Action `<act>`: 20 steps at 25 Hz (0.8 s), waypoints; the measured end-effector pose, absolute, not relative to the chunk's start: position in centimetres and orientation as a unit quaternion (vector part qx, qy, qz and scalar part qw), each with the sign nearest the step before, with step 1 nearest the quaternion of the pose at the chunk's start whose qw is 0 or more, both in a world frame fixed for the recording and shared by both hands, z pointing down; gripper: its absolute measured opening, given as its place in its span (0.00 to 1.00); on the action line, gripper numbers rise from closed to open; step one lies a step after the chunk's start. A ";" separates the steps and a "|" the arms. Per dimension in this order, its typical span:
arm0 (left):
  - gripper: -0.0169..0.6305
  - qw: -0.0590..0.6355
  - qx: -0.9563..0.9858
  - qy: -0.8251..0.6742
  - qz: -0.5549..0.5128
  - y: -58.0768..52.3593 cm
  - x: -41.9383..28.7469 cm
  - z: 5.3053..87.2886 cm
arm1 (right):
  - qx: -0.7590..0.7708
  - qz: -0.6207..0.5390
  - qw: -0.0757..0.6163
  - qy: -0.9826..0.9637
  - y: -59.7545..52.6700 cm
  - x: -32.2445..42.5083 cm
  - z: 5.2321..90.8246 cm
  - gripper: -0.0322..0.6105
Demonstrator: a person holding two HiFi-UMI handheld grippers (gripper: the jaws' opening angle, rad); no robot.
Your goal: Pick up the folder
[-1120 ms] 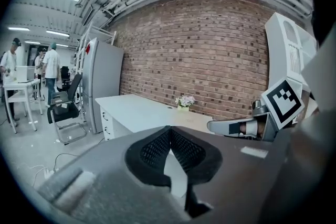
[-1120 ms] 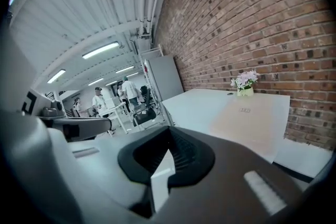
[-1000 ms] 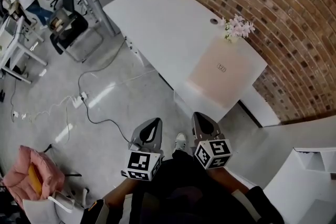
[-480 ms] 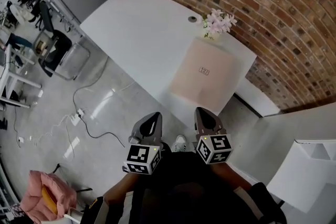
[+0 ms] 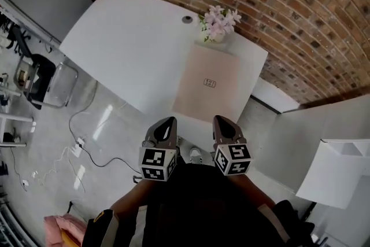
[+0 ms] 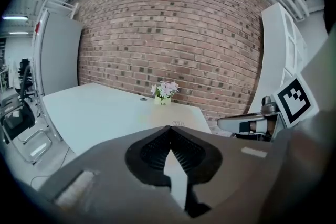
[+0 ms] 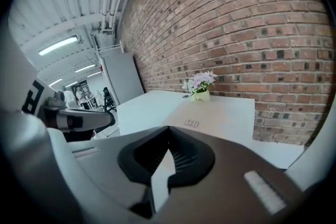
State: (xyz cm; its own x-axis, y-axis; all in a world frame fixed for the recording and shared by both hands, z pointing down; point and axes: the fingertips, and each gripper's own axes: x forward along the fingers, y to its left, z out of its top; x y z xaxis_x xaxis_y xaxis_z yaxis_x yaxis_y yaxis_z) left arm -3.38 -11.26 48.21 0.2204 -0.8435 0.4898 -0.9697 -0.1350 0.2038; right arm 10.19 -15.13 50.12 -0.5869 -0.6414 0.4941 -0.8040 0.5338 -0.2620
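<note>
A pale beige folder with a small printed mark lies flat on the right end of the white table, its near edge at the table's front edge. It also shows ahead as the folder in the left gripper view and the folder in the right gripper view. My left gripper and right gripper hang side by side just short of the table's front edge, both shut and empty, pointing toward the folder.
A small pot of pink flowers stands behind the folder by the brick wall. A round cable port sits left of it. White cabinets stand at the right; a chair and floor cables lie left.
The head view has swung so the table and folder now lie straight ahead and nearer. Both grippers have come forward toward the table's edge, still shut.
</note>
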 end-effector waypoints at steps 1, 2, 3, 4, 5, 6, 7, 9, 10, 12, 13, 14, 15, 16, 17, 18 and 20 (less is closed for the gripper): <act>0.02 0.246 0.747 -0.603 0.132 -12.1 -3.4 48.8 | 0.427 0.239 0.176 -0.854 -15.7 10.2 50.5 0.05; 0.02 0.249 0.752 -0.596 0.133 -12.9 -3.4 49.3 | 0.432 0.244 0.180 -0.849 -16.2 10.3 51.0 0.05; 0.02 0.253 0.756 -0.589 0.133 -13.6 -3.3 49.9 | 0.438 0.248 0.185 -0.844 -16.6 10.4 51.5 0.05; 0.02 0.256 0.760 -0.582 0.133 -14.2 -3.3 50.4 | 0.443 0.253 0.190 -0.839 -17.0 10.6 52.0 0.05; 0.02 0.261 0.763 -0.576 0.133 -14.8 -3.3 50.8 | 0.448 0.258 0.194 -0.834 -17.4 10.7 52.5 0.05; 0.02 0.265 0.765 -0.571 0.132 -15.3 -3.4 51.3 | 0.451 0.262 0.199 -0.830 -17.8 10.8 53.0 0.05; 0.04 0.271 0.767 -0.566 0.133 -15.9 -3.6 51.7 | 0.454 0.265 0.203 -0.826 -18.2 10.8 53.5 0.05; 0.12 0.282 0.770 -0.556 0.135 -16.9 -3.8 52.6 | 0.459 0.272 0.211 -0.819 -18.7 11.0 54.5 0.06; 0.14 0.287 0.771 -0.551 0.138 -17.3 -3.9 53.1 | 0.461 0.278 0.215 -0.815 -19.0 11.2 55.1 0.13; 0.17 0.297 0.774 -0.539 0.146 -18.2 -3.8 54.1 | 0.467 0.291 0.219 -0.806 -19.4 11.7 56.1 0.19; 0.19 0.302 0.775 -0.534 0.151 -18.6 -3.8 54.7 | 0.472 0.297 0.220 -0.801 -19.6 12.0 56.5 0.21; 0.22 0.308 0.776 -0.529 0.155 -19.0 -3.8 55.2 | 0.476 0.302 0.220 -0.796 -19.8 12.2 56.9 0.22; 0.24 0.313 0.776 -0.524 0.159 -19.4 -3.8 55.8 | 0.480 0.307 0.220 -0.792 -20.1 12.5 57.4 0.24; 0.27 0.318 0.776 -0.520 0.162 -19.9 -3.8 56.4 | 0.482 0.312 0.219 -0.789 -20.3 12.7 57.8 0.27; 0.30 0.322 0.775 -0.517 0.165 -20.2 -3.8 56.9 | 0.485 0.317 0.217 -0.786 -20.6 12.9 58.1 0.29; 0.33 0.326 0.775 -0.515 0.168 -20.6 -3.8 57.4 | 0.488 0.322 0.214 -0.783 -20.9 13.2 58.5 0.31; 0.38 0.334 0.774 -0.509 0.173 -21.3 -3.8 58.2 | 0.494 0.333 0.211 -0.775 -21.4 13.8 59.2 0.38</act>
State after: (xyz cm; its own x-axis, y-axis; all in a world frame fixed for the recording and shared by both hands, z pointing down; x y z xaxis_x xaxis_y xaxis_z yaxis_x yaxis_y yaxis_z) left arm -3.77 -21.29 58.24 0.4227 -0.6722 0.6079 -0.9034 -0.2593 0.3415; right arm 13.77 -21.39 59.16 -0.4230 -0.6253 0.6558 -0.9061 0.2908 -0.3071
